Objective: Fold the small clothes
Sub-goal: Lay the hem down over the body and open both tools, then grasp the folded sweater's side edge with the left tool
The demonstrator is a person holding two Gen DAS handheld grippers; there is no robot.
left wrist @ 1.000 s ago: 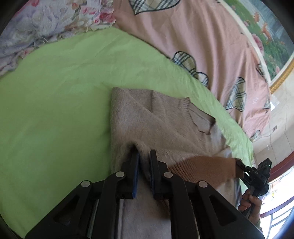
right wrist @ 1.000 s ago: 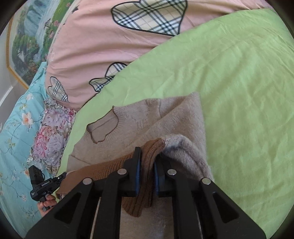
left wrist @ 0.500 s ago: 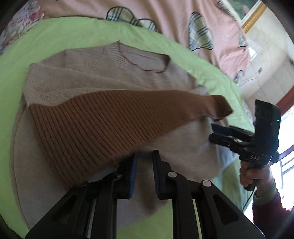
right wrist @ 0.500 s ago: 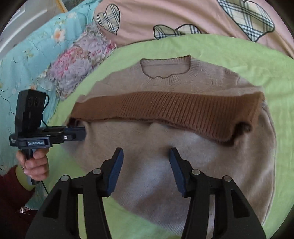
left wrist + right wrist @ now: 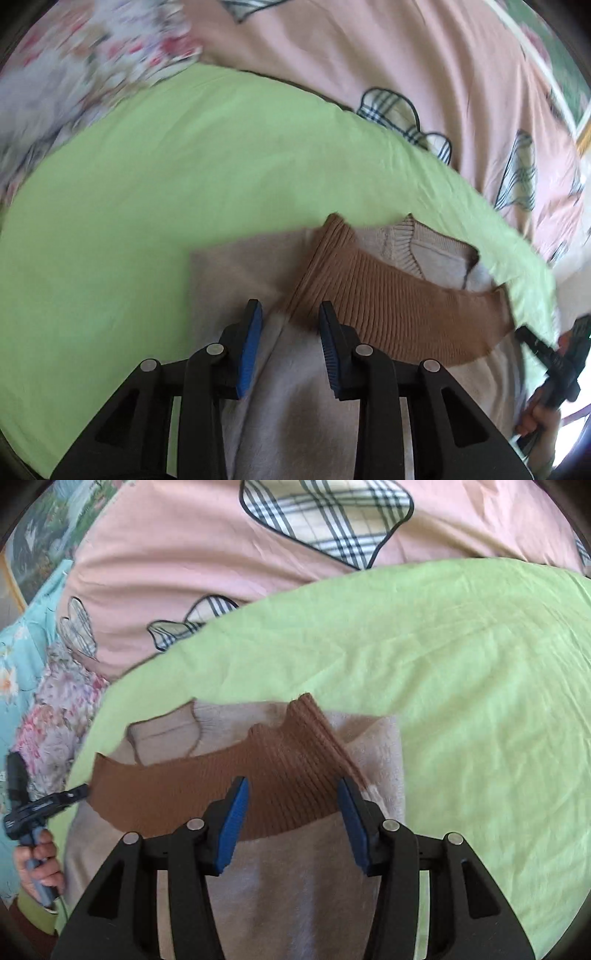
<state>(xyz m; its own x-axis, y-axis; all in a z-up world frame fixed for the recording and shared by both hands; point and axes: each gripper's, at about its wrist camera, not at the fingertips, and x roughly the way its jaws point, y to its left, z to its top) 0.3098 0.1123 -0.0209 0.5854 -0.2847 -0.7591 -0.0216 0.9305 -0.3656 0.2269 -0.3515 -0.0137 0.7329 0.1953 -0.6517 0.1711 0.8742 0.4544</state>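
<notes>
The bed carries everything here: a pink cover with plaid hearts [image 5: 325, 517] lies at the far side, and over it a green sheet [image 5: 480, 686] serves as the folding surface. Floral bedding [image 5: 74, 70] shows beyond the sheet's edge.

On the sheet lies the sweater [image 5: 295, 878], a small beige knit with its neckline [image 5: 166, 734] toward the far side. 1 brown ribbed sleeve [image 5: 221, 794] is laid across the chest from side to side, its cuff end near the left tool and a bunched ridge at the right shoulder. In the left wrist view the same sleeve [image 5: 399, 314] runs off toward the right tool.

The knit looks soft, light and floppy, with a fuzzy nap that should grip rubber pads well rather than slip. It will sag and drag whatever layer lies under it, so a pinch is best taken at a doubled edge: the hem corners or the shoulder fold, through both layers, lifting slowly so the crossed sleeve stays put. The ribbing stretches, so pulling on the cuff alone would likely skew the fold.

The right tool [image 5: 293, 819] stands wide open above the sleeve, holding nothing. The left tool [image 5: 290, 343] is also parted, somewhat narrower, empty, over the sweater's left side.

No containers are in view.
</notes>
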